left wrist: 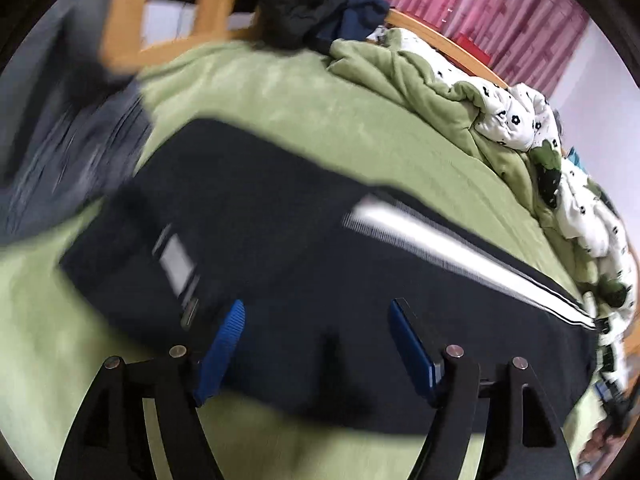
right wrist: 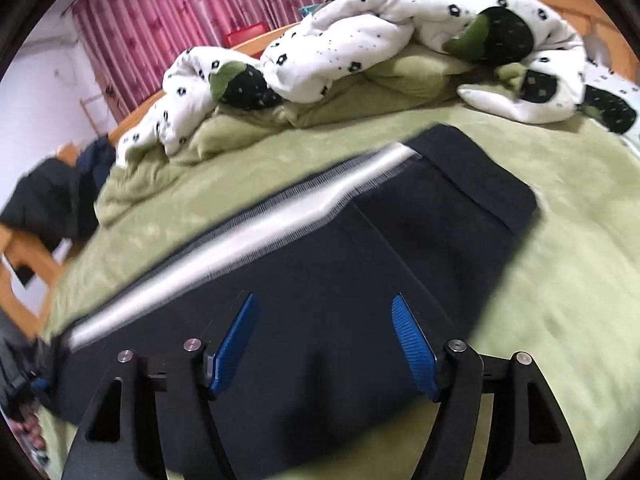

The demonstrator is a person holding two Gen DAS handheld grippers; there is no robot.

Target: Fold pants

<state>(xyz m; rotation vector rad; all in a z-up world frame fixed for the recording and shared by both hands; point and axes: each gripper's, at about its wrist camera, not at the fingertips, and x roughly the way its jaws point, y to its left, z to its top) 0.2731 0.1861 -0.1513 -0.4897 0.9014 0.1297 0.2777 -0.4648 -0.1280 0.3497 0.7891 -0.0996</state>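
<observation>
A: Here, nearest the lens, the left gripper (left wrist: 316, 344) is hanging over the near edge of the dark pants (left wrist: 256, 216), its blue pads (left wrist: 224, 344) standing wide apart with nothing pinched between them.

B: And the right gripper (right wrist: 326, 344) is doing the same at the other end, fingers spread and empty above the pants (right wrist: 360, 264), which are lying flat on the green blanket (right wrist: 560, 320).

A: So both appear to be letting go. The pants are sitting as a long doubled band across the bed, the white side stripe (left wrist: 460, 248) running along the far edge.

B: One layer seems to be resting over another near the waistband (right wrist: 480, 184), though blur is hiding the seams. I am judging at least one fold done, a shorter fold likely remaining.

A: Farther back, the white flowered quilt (right wrist: 360, 40) is bunching against the wooden bed frame (left wrist: 440, 36), pink curtains (right wrist: 200, 12) beyond.
</observation>
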